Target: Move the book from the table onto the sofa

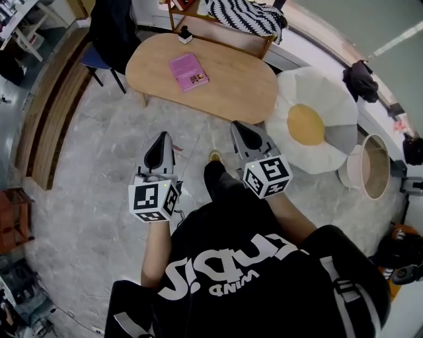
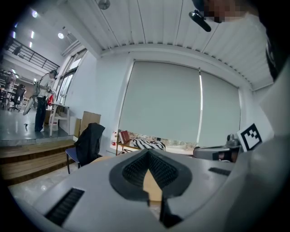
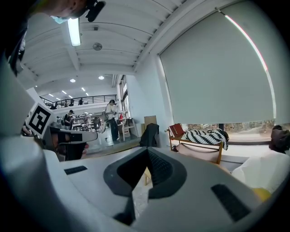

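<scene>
A pink book (image 1: 188,71) lies flat on the oval wooden table (image 1: 231,89), towards its far left part. Beyond the table stands the wooden-framed sofa (image 1: 228,36) with a black-and-white striped blanket (image 1: 246,14) on it. The same sofa (image 2: 138,145) shows far ahead in the left gripper view, and the sofa (image 3: 204,142) also appears in the right gripper view. My left gripper (image 1: 160,140) and right gripper (image 1: 239,127) are held side by side over the floor, short of the table's near edge. Both point at the table, shut and empty. The book is hidden in both gripper views.
A small black-and-white object (image 1: 185,35) sits at the table's far edge. A chair draped with a black jacket (image 1: 111,32) stands left of the table. A fried-egg cushion (image 1: 312,122) and a round basket (image 1: 375,166) lie to the right. Wooden steps (image 1: 49,109) run along the left.
</scene>
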The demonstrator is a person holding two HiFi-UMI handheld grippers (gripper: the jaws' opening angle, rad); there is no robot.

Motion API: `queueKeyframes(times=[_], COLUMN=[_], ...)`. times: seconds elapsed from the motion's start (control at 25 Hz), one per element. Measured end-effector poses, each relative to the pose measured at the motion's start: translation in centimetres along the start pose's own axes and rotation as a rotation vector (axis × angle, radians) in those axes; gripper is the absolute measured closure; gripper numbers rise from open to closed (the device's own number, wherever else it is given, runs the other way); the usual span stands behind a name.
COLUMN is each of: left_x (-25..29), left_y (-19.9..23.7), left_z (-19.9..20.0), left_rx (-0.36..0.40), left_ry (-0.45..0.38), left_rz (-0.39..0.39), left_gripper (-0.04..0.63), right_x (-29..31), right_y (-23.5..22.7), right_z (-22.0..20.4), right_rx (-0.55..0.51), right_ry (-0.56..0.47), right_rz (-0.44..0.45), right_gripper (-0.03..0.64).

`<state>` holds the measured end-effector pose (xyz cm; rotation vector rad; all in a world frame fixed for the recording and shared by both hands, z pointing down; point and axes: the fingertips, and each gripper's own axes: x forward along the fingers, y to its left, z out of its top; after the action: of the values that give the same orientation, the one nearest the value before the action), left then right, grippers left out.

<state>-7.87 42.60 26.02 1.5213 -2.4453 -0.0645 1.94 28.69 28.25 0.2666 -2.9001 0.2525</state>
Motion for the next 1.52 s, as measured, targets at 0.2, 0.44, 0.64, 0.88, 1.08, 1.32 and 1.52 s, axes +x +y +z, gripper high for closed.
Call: queueKeyframes(times=[0.2, 0.44, 0.64, 0.88, 1.08, 1.32, 1.52], left_x=[3.7, 8.5, 12.7, 16.1, 17.9, 20.1, 22.6], left_y=[0.6, 1.7, 2.3, 4.3, 5.6, 7.5, 9.5], left_z=[1.4, 2.9, 4.4, 5.4, 5.6, 6.0, 6.0], left_rx=[-0.004, -0.011, -0.015, -0.032, -0.053, -0.063, -0.067], left_ry=[0.006, 0.006, 0.001, 0.001, 0.011, 0.018, 0.019], left_rz=[0.016, 0.045, 0.074, 0.124, 0.144, 0.136, 0.104], left_gripper=[0.591, 0.591, 0.591, 0.591, 0.591, 0.591, 0.591], right_x=[3.0, 7.0, 10.5, 14.7, 17.0, 19.5, 21.9], right_y=[-2.8, -6.1, -9.2, -11.4, -12.3, -12.9, -13.5], right_z=[1.4, 3.1, 4.4, 5.3, 5.8, 5.5, 5.9], right_rx=[0.008, 0.006, 0.002, 0.007, 0.016, 0.03, 0.041], right_ry=[0.005, 0.007, 0.016, 0.027, 0.03, 0.054, 0.048], right_rz=[0.013, 0.042, 0.078, 0.118, 0.131, 0.118, 0.086], right_gripper=[0.617, 0.617, 0.617, 0.617, 0.617, 0.617, 0.617])
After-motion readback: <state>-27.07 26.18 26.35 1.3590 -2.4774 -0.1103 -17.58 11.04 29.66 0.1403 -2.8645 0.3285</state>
